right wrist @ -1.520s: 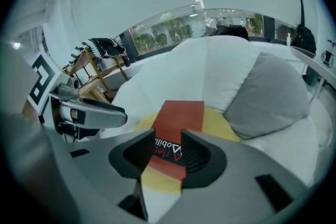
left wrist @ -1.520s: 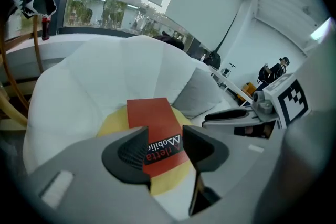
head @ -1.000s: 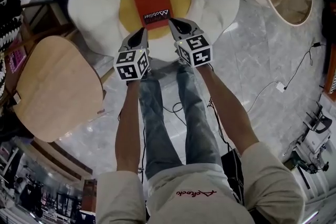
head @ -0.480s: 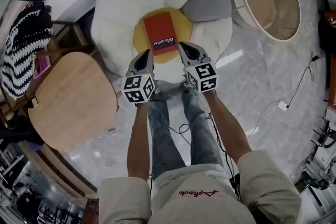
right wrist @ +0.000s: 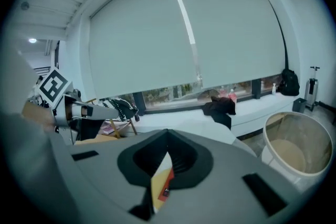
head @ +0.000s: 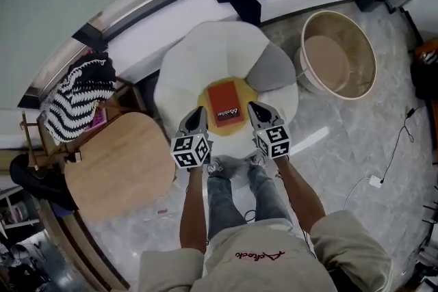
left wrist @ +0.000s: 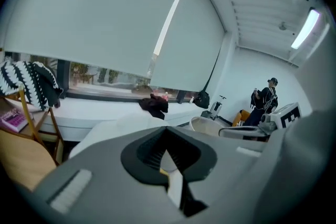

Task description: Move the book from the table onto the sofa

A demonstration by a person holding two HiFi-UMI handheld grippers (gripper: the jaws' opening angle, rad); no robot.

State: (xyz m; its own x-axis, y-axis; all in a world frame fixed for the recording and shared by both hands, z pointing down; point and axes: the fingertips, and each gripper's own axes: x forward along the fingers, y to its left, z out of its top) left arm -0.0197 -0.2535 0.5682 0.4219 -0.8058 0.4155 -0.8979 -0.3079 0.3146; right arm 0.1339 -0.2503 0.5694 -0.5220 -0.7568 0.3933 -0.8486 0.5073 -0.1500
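Lying flat on the yellow middle of the sofa (head: 205, 55), the book (head: 225, 104) looks delivered (red cover up, print toward the person). Left gripper (head: 197, 114) and right gripper (head: 254, 110) hang over the sofa's near edge, one on either side of the book and not touching it. Each has its jaws pressed together with nothing between them. The bench (head: 120, 164) stands just beside the sofa. What could spoil things from here, I judge, is the soft seat. A closed tip dipping into the sofa could dent the cushion and tilt the book, or clip a near corner and push it toward the sofa's edge. Drawing away from the sofa without dropping would avoid that.
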